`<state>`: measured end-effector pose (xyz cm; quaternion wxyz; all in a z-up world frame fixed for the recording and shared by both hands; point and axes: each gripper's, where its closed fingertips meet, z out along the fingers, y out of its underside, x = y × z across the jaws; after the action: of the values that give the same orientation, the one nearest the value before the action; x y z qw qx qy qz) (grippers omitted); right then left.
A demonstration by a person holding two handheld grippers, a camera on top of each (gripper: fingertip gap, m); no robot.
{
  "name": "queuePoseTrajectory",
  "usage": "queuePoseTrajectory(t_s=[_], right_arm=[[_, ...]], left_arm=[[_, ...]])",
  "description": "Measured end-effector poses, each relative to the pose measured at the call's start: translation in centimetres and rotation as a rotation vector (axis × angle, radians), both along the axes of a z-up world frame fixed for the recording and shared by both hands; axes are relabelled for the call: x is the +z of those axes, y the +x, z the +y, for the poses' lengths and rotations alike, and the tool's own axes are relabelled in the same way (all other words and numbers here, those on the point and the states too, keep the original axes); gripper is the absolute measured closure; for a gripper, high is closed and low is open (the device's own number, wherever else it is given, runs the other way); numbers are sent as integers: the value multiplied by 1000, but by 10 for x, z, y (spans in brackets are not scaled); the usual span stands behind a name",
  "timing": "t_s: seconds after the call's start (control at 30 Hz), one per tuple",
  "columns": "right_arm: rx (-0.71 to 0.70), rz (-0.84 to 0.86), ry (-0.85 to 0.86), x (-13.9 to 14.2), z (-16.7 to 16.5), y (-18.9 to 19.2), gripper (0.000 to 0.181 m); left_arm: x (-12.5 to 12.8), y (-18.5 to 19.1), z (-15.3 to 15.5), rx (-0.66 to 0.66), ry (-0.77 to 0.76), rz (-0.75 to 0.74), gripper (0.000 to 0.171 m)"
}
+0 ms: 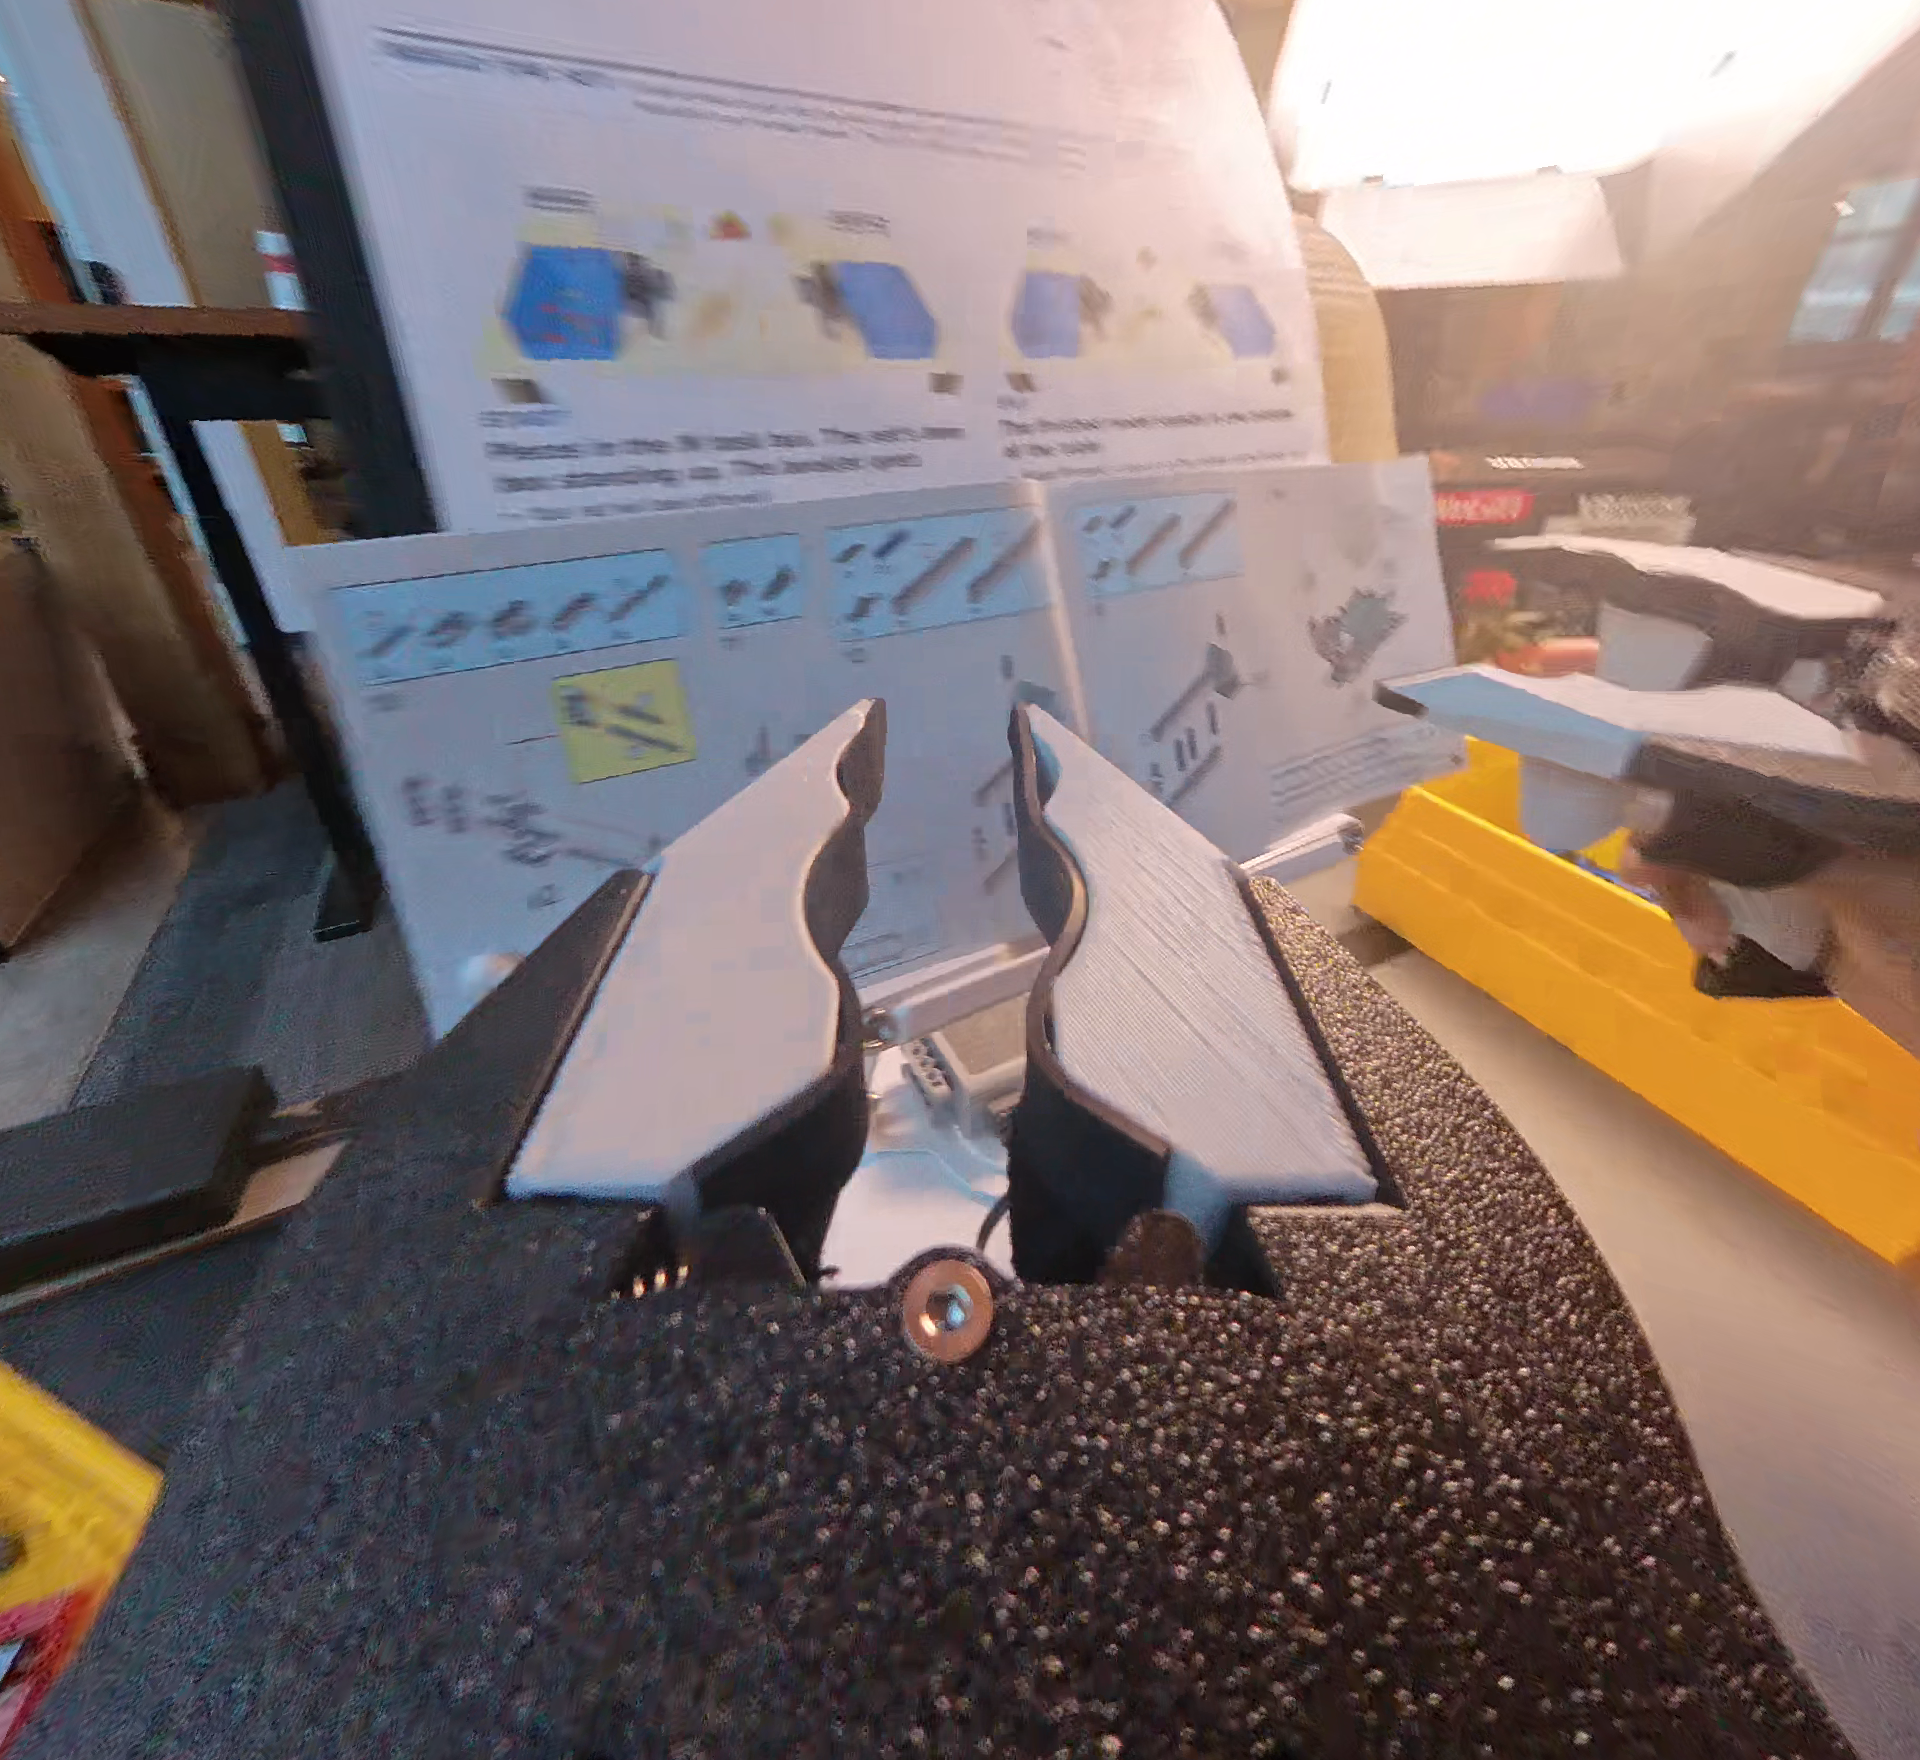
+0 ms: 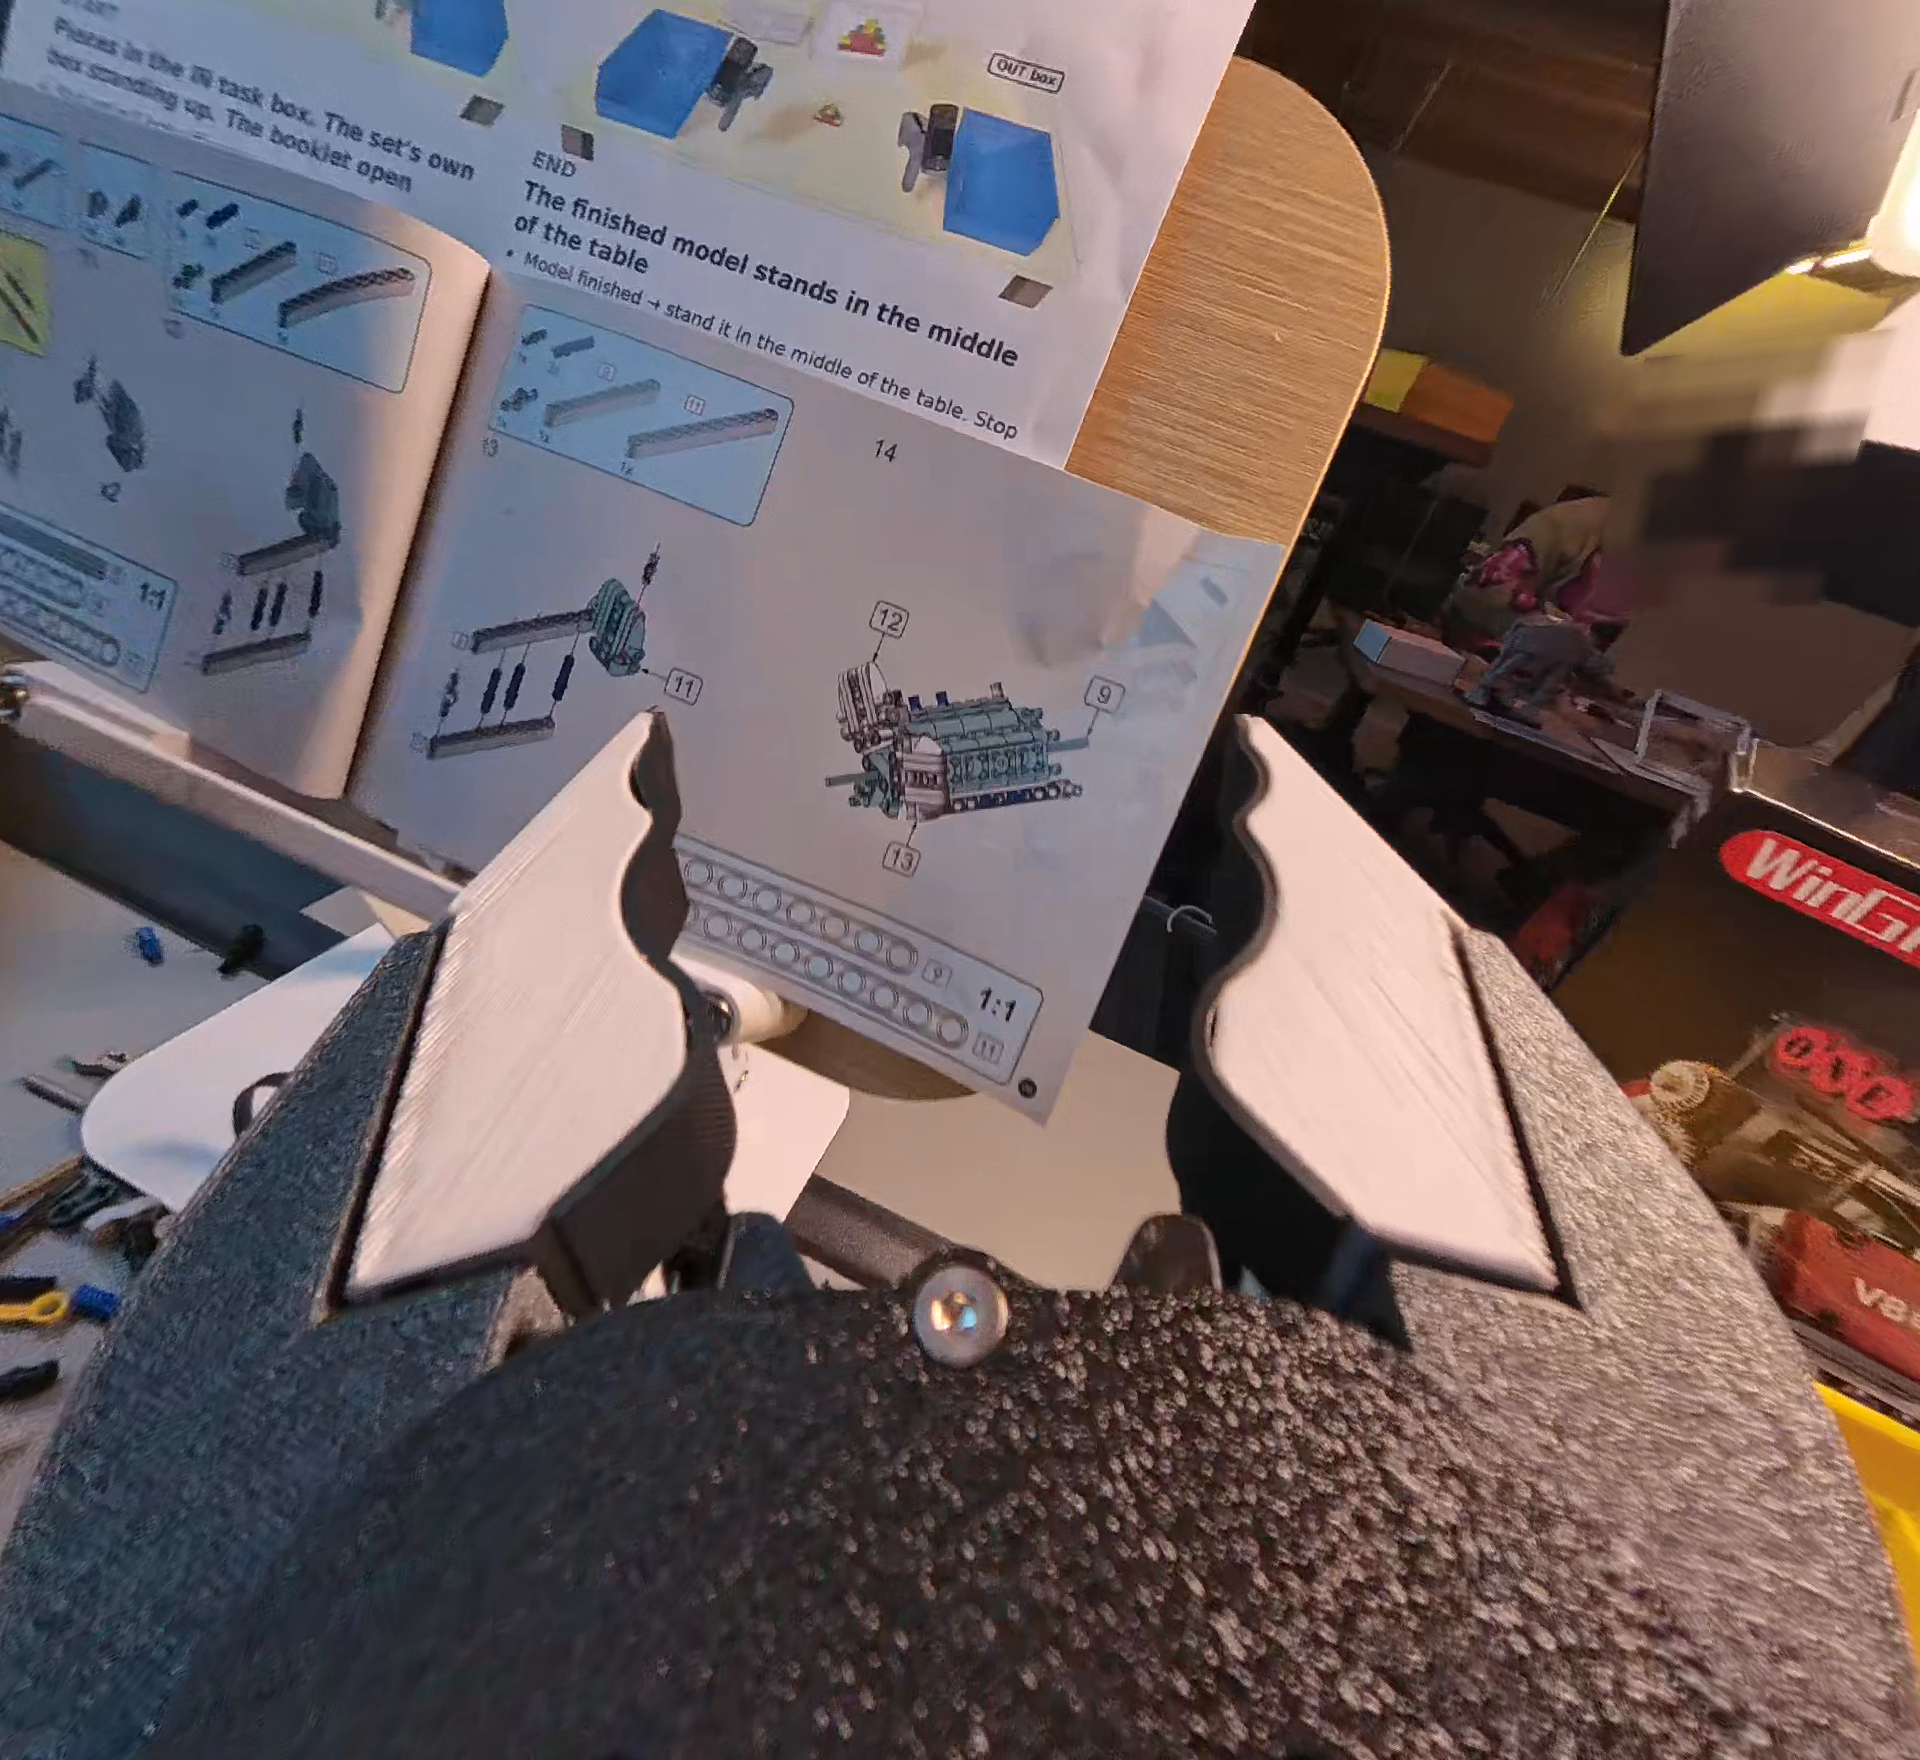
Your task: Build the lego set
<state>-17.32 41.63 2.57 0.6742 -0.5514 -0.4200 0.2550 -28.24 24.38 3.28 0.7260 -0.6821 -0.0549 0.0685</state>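
Facing propped booklet [image 2: 727, 630]: left claw [image 1: 948, 723] narrowly parted, apparently empty; right claw [image 2: 951, 734] wide, empty.

Blurred booklet [image 1: 873, 734]; instruction sheet [image 2: 665, 100] edge-cropped.

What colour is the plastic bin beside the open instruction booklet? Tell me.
Yellow: the ridged plastic bin, clearest in the left wrist view, right of the open instruction booklet.

Left tool [image 1: 948, 723] narrowly parted, empty; right tool [image 2: 951, 734] spread wide, empty.
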Motion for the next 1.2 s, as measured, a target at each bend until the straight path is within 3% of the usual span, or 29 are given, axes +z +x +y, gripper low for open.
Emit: queuePoseTrajectory(t_s=[0.07, 0.13, 0.2, 0.3, 0.4, 0.53, 0.77, 0.93, 1.2], right_arm=[[-29, -39, -55, -5, 10, -13, 70], [-61, -53, -99, -11, 14, -16, 77], [-70, 4, -22, -1, 5, -8, 102], [-54, 45, 68, 2, -10, 4, 119], [96, 107, 85, -1, -34, 6, 151], [249, 102, 46, -12, -58, 3, 154], [242, 91, 84, -15, -69, 5, 157], [236, 82, 104, -14, -72, 5, 157], [243, 112, 72, -13, -74, 6, 157]], left_arm=[[-11, 16, 24, -45, -81, 54, 146], [-23, 23, 39, -61, -151, 85, 145], [-28, 28, 44, -82, -172, 95, 145], [-31, 33, 41, -105, -153, 102, 144], [-31, 42, 41, -159, -127, 41, 144], [-20, 65, 41, -252, -81, 20, 139], [-10, 110, 41, -411, -48, -41, 136], [-22, 112, 49, -428, -67, -148, 137], [-11, 119, 79, -406, 23, -290, 141]])
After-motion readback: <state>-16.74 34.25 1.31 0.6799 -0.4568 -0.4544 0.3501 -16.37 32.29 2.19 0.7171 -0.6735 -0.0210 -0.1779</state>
